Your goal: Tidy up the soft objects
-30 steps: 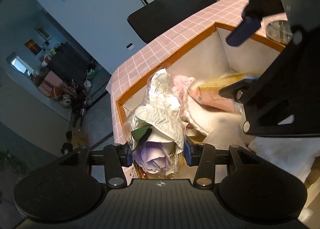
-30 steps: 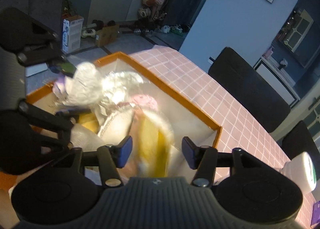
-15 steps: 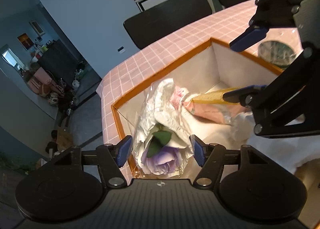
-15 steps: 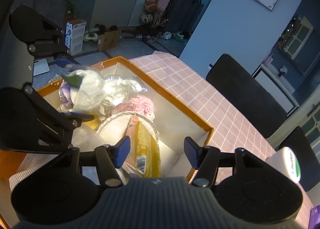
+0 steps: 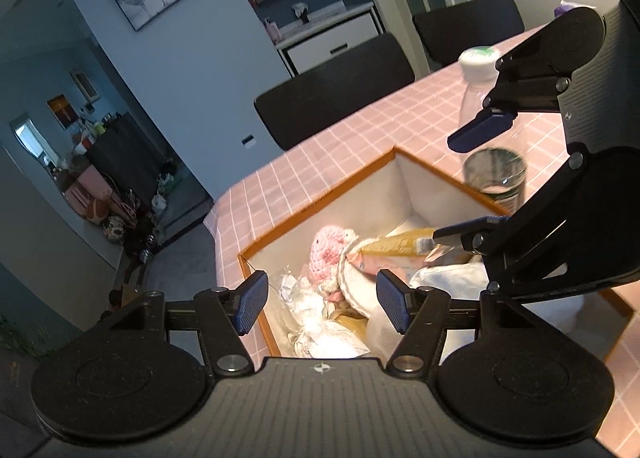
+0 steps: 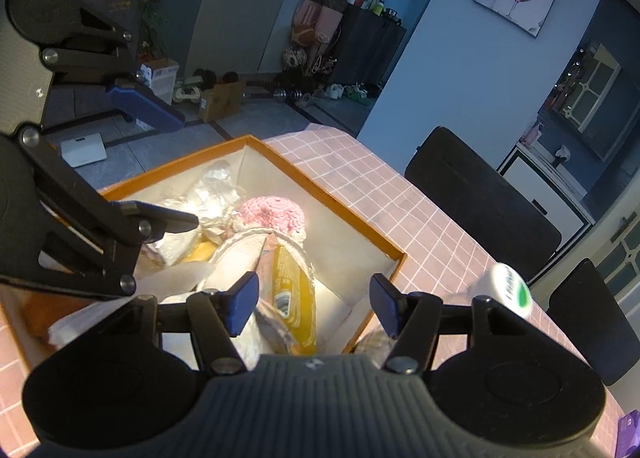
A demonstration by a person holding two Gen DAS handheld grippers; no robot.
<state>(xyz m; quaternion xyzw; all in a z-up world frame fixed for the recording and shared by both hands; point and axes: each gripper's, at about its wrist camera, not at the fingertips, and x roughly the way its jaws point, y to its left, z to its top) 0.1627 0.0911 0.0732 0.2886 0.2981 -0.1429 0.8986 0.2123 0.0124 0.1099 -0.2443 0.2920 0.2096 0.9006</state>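
An orange-rimmed box (image 5: pixel 320 202) (image 6: pixel 336 202) on the pink checked table holds soft things: a pink knitted piece (image 5: pixel 330 250) (image 6: pixel 274 212), a yellow packet (image 5: pixel 400 244) (image 6: pixel 294 294), a crinkly wrapped flower bundle (image 5: pixel 316 316) (image 6: pixel 214 182) and white cloth (image 5: pixel 448 272). My left gripper (image 5: pixel 322 304) is open and empty above the box's near corner. My right gripper (image 6: pixel 314 304) is open and empty above the packet; it also shows in the left wrist view (image 5: pixel 472 178).
A clear bottle with a white cap (image 5: pixel 478 70) (image 6: pixel 510 284) and a glass jar (image 5: pixel 496 174) stand on the table beside the box. Black chairs (image 5: pixel 336 86) (image 6: pixel 480 198) line the far edge. The table edge drops to the floor at the left.
My left gripper has opened and let go of the wrapped flower, which now lies in the box. My right gripper has let go of the yellow packet. Both have risen.
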